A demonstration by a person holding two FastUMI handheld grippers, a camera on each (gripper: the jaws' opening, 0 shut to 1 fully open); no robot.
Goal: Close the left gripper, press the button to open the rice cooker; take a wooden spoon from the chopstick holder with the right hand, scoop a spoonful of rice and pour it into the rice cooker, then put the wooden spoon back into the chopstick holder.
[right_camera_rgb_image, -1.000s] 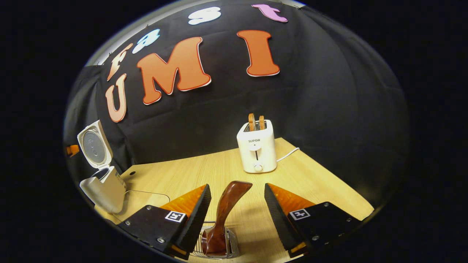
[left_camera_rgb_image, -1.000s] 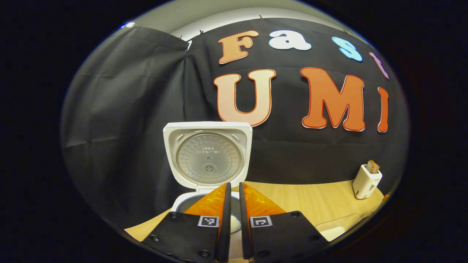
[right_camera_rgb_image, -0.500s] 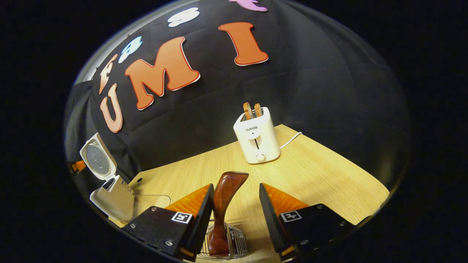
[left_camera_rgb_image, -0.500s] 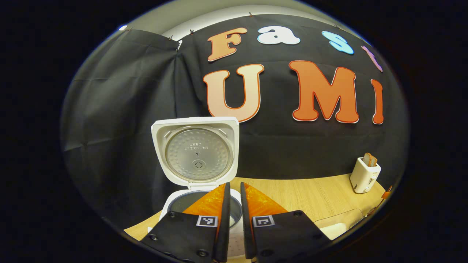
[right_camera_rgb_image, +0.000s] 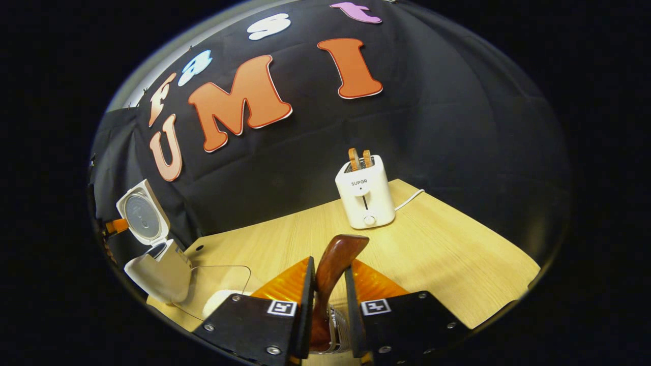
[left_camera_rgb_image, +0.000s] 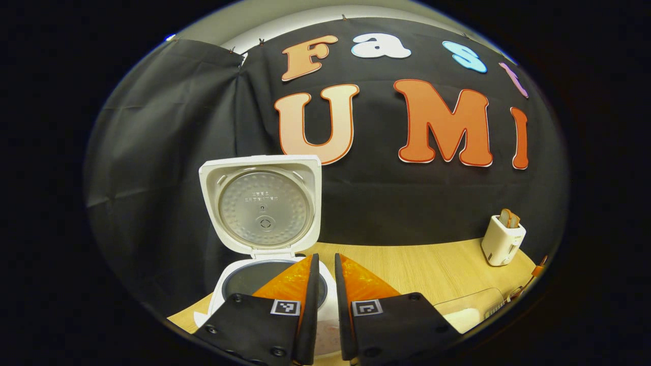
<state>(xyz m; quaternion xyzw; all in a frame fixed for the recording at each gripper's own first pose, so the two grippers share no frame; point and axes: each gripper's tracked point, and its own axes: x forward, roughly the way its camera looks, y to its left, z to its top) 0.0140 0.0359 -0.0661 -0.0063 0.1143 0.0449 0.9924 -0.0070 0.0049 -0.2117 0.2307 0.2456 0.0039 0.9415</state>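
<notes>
The white rice cooker [left_camera_rgb_image: 224,300] stands open, its lid [left_camera_rgb_image: 262,203] tipped up and back, and the dark inner pot [left_camera_rgb_image: 244,278] shows below. My left gripper [left_camera_rgb_image: 325,257] hovers just above the pot's right rim, shut with nothing between its fingers. In the right gripper view, my right gripper [right_camera_rgb_image: 329,264] is shut on the brown wooden spoon [right_camera_rgb_image: 339,254], whose handle sticks up between the fingers. The spoon's lower end sits in the wire chopstick holder [right_camera_rgb_image: 336,330], mostly hidden by the fingers. The cooker [right_camera_rgb_image: 158,267] is at the far left there.
A clear container [right_camera_rgb_image: 219,284] holding white rice [right_camera_rgb_image: 216,305] lies on the wooden table [right_camera_rgb_image: 447,254] beside the cooker; it is also at the left gripper view's lower right [left_camera_rgb_image: 465,310]. A white toaster [right_camera_rgb_image: 364,195] with bread slices stands at the back, its cord trailing right.
My right gripper's fingers have come together onto the spoon handle, which stood loose between them before. The left gripper has drawn back a little from the open cooker.
</notes>
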